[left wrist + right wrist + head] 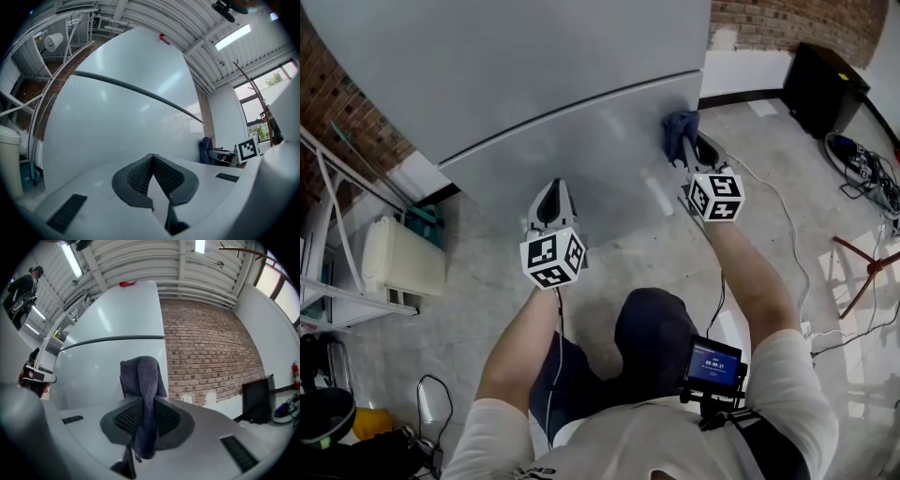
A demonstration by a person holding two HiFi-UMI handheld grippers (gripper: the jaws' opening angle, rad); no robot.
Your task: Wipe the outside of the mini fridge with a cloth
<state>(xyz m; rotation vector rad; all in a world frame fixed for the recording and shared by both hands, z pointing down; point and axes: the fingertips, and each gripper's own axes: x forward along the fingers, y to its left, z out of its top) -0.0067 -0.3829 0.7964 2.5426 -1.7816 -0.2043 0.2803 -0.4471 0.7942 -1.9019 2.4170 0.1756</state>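
A pale grey fridge (534, 84) with two doors fills the top of the head view, a dark seam (581, 108) running across it. My right gripper (689, 155) is shut on a dark blue cloth (679, 127), which presses against the lower door near its right edge. In the right gripper view the cloth (140, 380) sticks up between the jaws in front of the fridge (112, 362). My left gripper (551, 202) is shut with nothing in it, held just in front of the lower door. The left gripper view shows the fridge (122, 108) front close ahead.
A brick wall (797, 19) stands behind and to the right of the fridge. A black box (825, 89) and cables (862, 169) lie on the floor at right. A white rack (328, 272) with a cream container (398, 258) is at left. A red item (126, 284) lies on the fridge top.
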